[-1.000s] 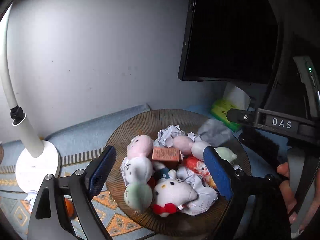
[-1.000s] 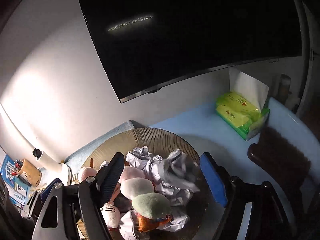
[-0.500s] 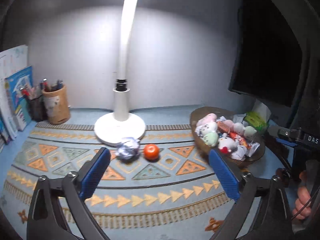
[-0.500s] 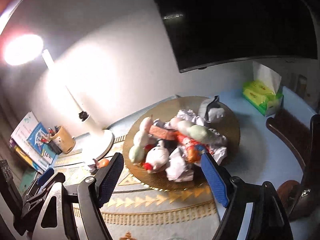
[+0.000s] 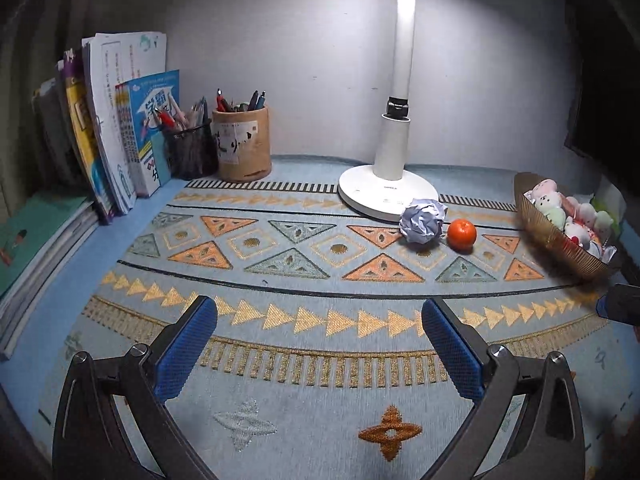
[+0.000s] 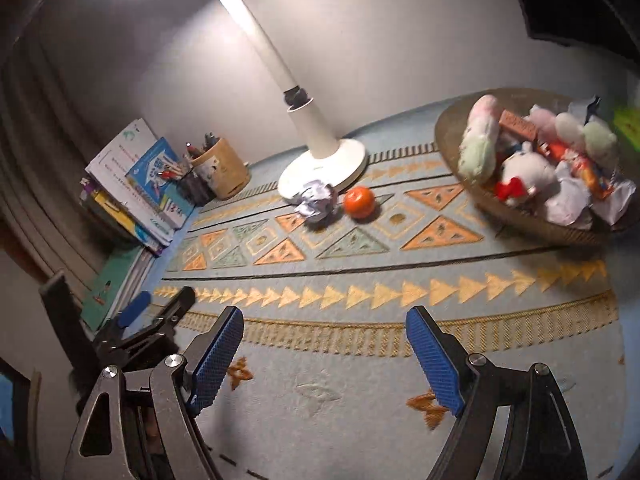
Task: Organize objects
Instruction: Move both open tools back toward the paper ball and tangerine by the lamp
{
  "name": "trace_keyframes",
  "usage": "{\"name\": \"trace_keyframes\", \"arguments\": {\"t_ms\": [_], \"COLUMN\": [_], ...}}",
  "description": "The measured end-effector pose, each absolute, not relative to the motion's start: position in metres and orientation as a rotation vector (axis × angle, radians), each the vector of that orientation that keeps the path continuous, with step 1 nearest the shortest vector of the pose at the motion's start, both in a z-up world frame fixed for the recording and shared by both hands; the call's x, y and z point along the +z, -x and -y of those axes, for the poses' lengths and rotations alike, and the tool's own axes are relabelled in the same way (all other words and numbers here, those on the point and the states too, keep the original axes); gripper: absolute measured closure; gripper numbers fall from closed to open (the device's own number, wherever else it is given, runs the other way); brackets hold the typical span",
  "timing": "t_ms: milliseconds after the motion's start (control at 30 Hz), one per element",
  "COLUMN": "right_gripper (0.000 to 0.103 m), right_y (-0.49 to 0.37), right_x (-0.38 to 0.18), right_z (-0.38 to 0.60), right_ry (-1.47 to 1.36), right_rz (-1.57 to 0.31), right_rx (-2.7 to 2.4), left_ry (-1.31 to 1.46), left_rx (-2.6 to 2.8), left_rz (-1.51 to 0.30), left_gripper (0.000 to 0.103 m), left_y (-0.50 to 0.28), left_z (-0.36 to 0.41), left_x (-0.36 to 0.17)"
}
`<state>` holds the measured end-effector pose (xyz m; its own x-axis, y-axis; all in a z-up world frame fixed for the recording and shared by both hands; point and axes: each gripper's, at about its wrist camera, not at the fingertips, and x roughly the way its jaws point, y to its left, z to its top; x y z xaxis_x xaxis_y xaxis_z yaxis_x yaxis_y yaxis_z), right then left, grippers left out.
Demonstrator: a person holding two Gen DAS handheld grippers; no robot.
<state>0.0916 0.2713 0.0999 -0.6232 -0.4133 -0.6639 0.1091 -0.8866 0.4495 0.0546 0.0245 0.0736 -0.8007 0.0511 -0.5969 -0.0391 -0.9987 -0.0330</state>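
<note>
A crumpled paper ball (image 5: 423, 220) and an orange (image 5: 461, 233) lie side by side on the patterned mat, in front of the lamp base. They also show in the right wrist view: the paper ball (image 6: 316, 201) and the orange (image 6: 359, 201). A brown wicker basket (image 5: 552, 237) at the right holds plush toys, snack packs and crumpled paper; it also shows in the right wrist view (image 6: 452, 142). My left gripper (image 5: 319, 343) is open and empty above the mat's near part. My right gripper (image 6: 325, 353) is open and empty too.
A white desk lamp (image 5: 387, 189) stands at the back centre. A wooden pen holder (image 5: 241, 144) and a black mesh pen cup (image 5: 189, 151) stand at the back left beside upright books (image 5: 116, 120). Flat books (image 5: 36, 240) lie at the left edge.
Both grippers have pulled back from over the basket and swung left. The views went from the basket close-up to the whole mat. Both stayed open and empty.
</note>
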Motion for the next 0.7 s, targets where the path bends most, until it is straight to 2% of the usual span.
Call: {"name": "trace_keyframes", "arguments": {"t_ms": [233, 400, 500, 600, 700], "right_gripper": [0.021, 0.019, 0.008, 0.008, 0.008], "right_y": [-0.123, -0.141, -0.135, -0.112, -0.090], "right_x": [0.162, 0.177, 0.159, 0.120, 0.079], "right_z": [-0.242, -0.241, -0.245, -0.246, -0.255], "right_ry": [-1.055, -0.978, -1.005, -1.110, -1.211], "right_rz": [0.423, 0.373, 0.314, 0.192, 0.184], "right_rx": [-2.564, -2.646, -2.737, -2.828, -2.805], "left_ry": [0.887, 0.797, 0.835, 0.921, 1.033], "left_rx": [2.952, 3.005, 3.027, 2.978, 2.934], "left_rz": [0.070, 0.008, 0.002, 0.025, 0.027], "left_gripper": [0.001, 0.001, 0.001, 0.001, 0.001], "left_y": [-0.075, -0.093, -0.092, -0.080, -0.062], "left_z": [-0.010, 0.007, 0.015, 0.014, 0.006], "left_x": [0.099, 0.127, 0.127, 0.097, 0.059]}}
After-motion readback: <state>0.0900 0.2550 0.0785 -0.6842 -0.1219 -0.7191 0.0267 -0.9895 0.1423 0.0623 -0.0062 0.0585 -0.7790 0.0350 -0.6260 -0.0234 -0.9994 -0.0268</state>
